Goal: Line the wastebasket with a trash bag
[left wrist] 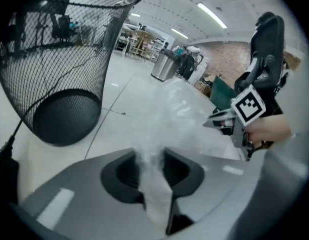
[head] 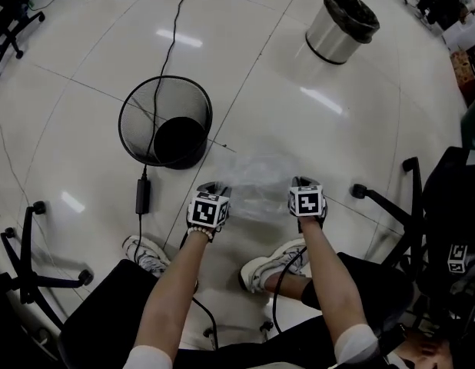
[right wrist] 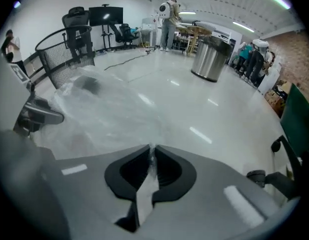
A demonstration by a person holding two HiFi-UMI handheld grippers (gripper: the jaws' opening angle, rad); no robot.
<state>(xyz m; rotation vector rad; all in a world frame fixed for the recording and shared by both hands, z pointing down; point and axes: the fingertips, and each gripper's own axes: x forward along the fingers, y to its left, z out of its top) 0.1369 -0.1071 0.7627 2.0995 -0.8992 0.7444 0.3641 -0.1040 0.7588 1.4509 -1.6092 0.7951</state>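
Note:
The black mesh wastebasket (head: pixel 165 121) stands empty on the floor, ahead and to the left; it also shows in the left gripper view (left wrist: pixel 59 84) and far left in the right gripper view (right wrist: pixel 64 54). A clear trash bag (head: pixel 257 179) is stretched low over the floor between both grippers. My left gripper (head: pixel 214 187) is shut on one bunched edge of the bag (left wrist: pixel 164 114), with film filling its jaws (left wrist: pixel 148 154). My right gripper (head: pixel 303 183) pinches the other edge (right wrist: pixel 104 114) tight at its tips (right wrist: pixel 151 149).
A steel bin (head: pixel 341 25) with a black liner stands far right. A black cable with a power brick (head: pixel 143 194) runs past the wastebasket. Office chair bases sit at left (head: pixel 30 260) and right (head: pixel 399 198). The person's shoes (head: pixel 145 254) rest below the grippers.

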